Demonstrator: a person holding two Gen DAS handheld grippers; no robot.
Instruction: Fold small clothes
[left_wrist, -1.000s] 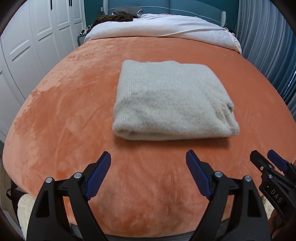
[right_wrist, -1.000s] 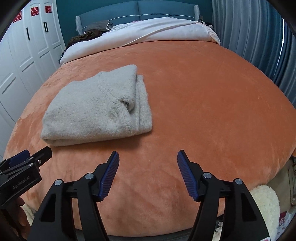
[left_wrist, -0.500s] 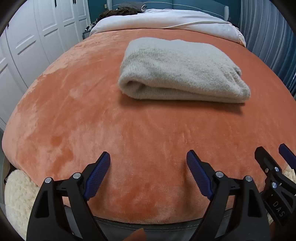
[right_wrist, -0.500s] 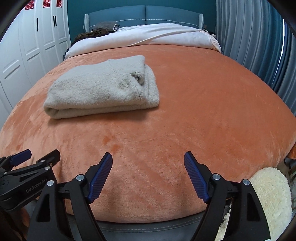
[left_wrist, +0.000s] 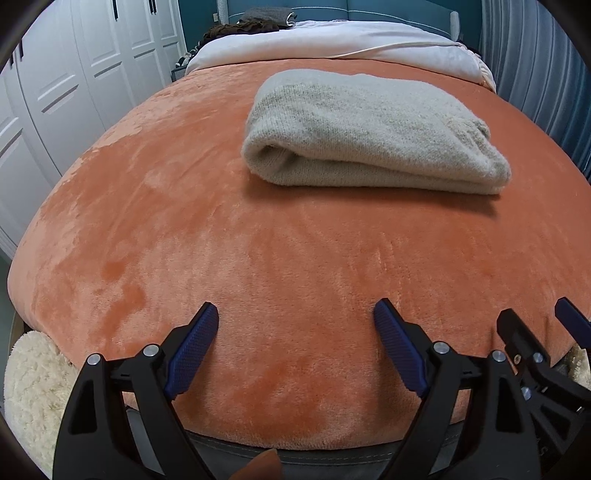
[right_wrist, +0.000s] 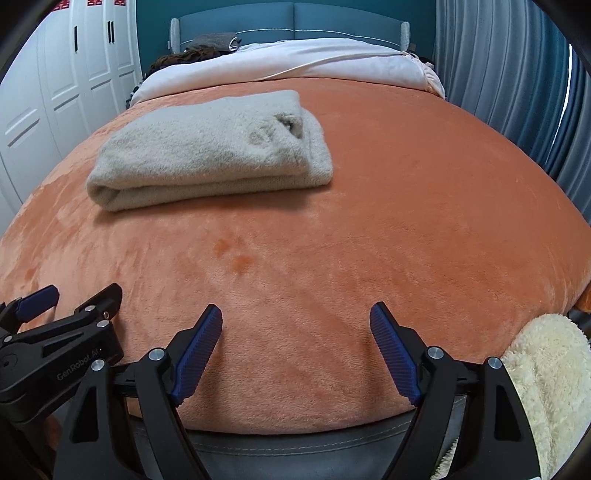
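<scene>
A beige knitted garment (left_wrist: 373, 129) lies folded into a thick rectangle on the orange blanket (left_wrist: 258, 240); it also shows in the right wrist view (right_wrist: 210, 147). My left gripper (left_wrist: 295, 325) is open and empty, low over the near edge of the bed, well short of the garment. My right gripper (right_wrist: 295, 325) is open and empty, beside the left one at the same edge. Each gripper shows at the side of the other's view: the right one (left_wrist: 539, 332) and the left one (right_wrist: 70, 299).
A white duvet (right_wrist: 314, 59) and dark clothes (right_wrist: 192, 51) lie at the head of the bed by the blue headboard (right_wrist: 295, 22). White wardrobe doors (left_wrist: 74, 74) stand left, blue curtains (right_wrist: 517, 74) right. A cream fluffy rug (right_wrist: 546, 369) lies below the bed edge.
Both grippers have drawn back and lowered toward the near edge of the bed, staying open. The folded garment has not moved.
</scene>
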